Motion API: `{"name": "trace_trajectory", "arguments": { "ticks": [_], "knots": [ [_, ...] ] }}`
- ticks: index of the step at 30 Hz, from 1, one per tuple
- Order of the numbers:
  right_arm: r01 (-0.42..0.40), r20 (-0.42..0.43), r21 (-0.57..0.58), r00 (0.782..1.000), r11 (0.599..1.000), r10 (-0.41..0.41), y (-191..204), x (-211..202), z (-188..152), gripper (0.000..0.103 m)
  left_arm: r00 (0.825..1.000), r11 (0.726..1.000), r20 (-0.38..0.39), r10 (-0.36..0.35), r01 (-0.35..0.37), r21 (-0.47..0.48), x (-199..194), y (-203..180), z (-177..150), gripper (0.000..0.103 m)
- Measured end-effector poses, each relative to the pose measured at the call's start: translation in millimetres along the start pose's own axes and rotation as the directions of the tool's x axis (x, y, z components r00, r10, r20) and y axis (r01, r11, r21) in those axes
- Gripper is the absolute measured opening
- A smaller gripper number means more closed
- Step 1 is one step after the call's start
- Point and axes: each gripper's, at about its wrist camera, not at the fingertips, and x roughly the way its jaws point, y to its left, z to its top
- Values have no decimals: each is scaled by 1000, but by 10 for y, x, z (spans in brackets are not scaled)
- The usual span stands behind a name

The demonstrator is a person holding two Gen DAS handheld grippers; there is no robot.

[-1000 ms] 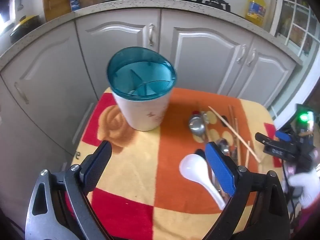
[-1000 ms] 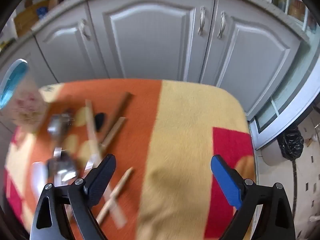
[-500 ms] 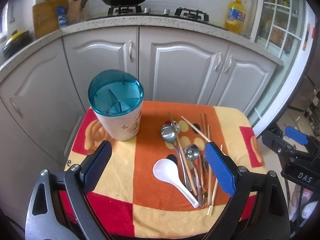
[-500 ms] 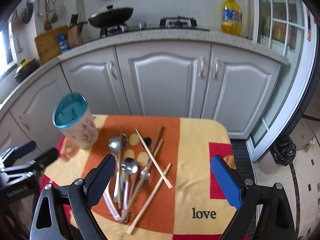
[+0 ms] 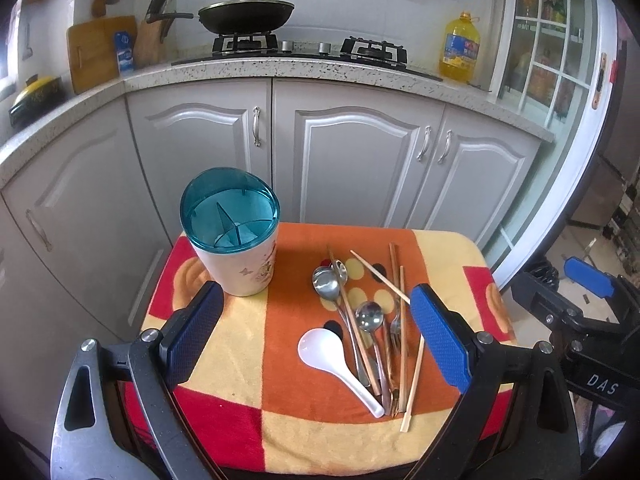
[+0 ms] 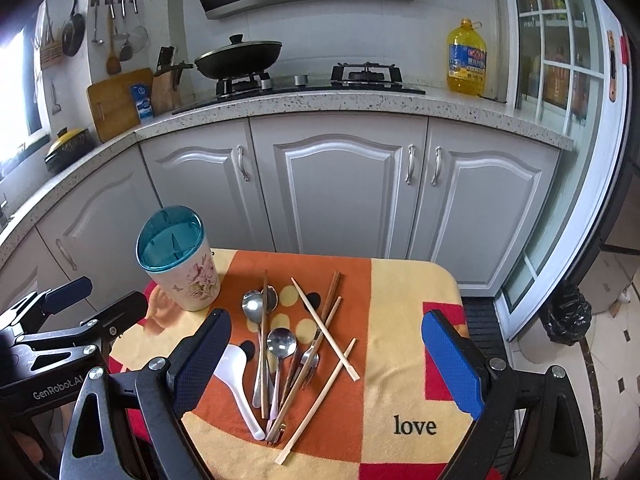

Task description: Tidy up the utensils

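You held both grippers, left (image 5: pixel 316 338) and right (image 6: pixel 326 354), wide apart and empty above the cloth (image 6: pixel 400 292); utensils (image 6: pixel 280 344) lay loose, holder (image 6: pixel 176 264) at ten o'clock.

my right blue pad hides part of the white spoon's bowl (image 6: pixel 234 364). spoon and fork handles (image 5: pixel 380 376) overlap, hard to separate. the surface's near edge (image 5: pixel 320 464) is cut off.
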Motion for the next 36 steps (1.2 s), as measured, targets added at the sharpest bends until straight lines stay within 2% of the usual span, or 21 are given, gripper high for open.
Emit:
{"name": "trace_trajectory", "arguments": {
  "ticks": [12, 36],
  "knots": [
    [17, 12, 1, 1000, 1000, -17, 13, -6, -5, 96, 1000, 1000, 16, 5, -5, -25, -60, 16, 4, 95],
    [4, -9, -21, 1000, 1000, -4, 62, 207, 20, 96, 999, 998, -21, 29, -30, -49, 96, 125, -1, 95]
  ]
}}
